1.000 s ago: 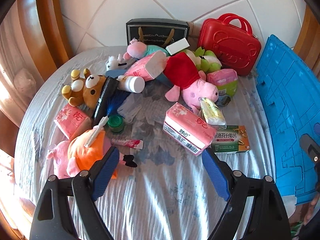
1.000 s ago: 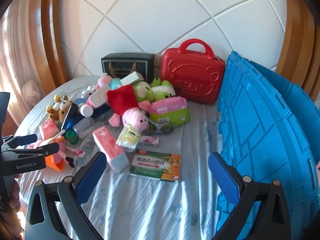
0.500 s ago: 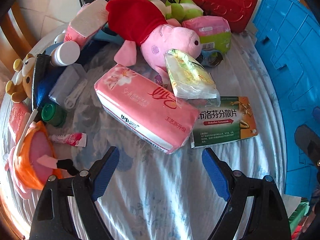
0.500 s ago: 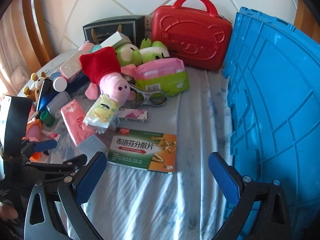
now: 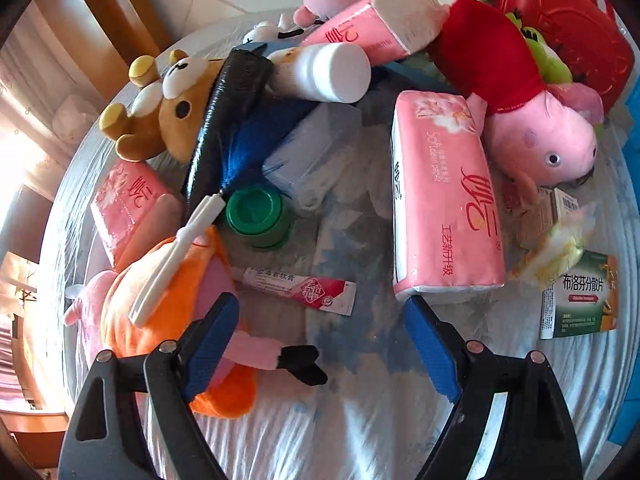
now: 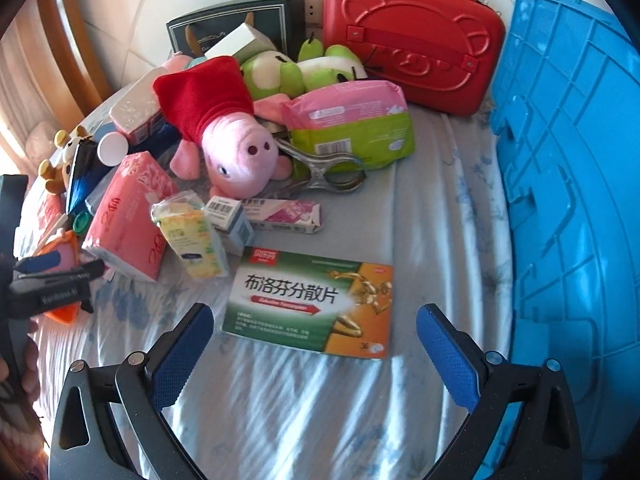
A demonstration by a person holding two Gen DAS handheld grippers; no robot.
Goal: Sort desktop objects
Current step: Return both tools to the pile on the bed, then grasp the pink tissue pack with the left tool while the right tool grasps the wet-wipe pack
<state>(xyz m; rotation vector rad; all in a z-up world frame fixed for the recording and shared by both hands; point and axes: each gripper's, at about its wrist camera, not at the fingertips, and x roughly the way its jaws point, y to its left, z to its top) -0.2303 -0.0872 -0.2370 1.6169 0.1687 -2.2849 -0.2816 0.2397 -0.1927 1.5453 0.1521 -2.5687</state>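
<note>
Left gripper point(image 5: 320, 340): jaws wide apart, empty, angled down over the blue-patterned tablecloth point(image 5: 360, 420). Between its pads: a small red-and-white ointment tube point(image 5: 300, 290) lying flat, an orange-dressed pink plush point(image 5: 168, 312) under the left pad, a pink tissue pack point(image 5: 444, 208) just beyond the right pad. Farther back: green bottle cap point(image 5: 256, 216), brown bear plush point(image 5: 160, 116), white bottle point(image 5: 324, 72).

Right gripper point(image 6: 316, 344): jaws wide apart, empty. Green-and-orange medicine box point(image 6: 312, 304) lying flat on the cloth just ahead, between the pads but untouched. Behind it: yellow tissue packet point(image 6: 192, 236), pink pig plush in red dress point(image 6: 232, 136), metal clip point(image 6: 328, 168), red case point(image 6: 412, 40). Blue crate point(image 6: 568, 160) at right.
</note>
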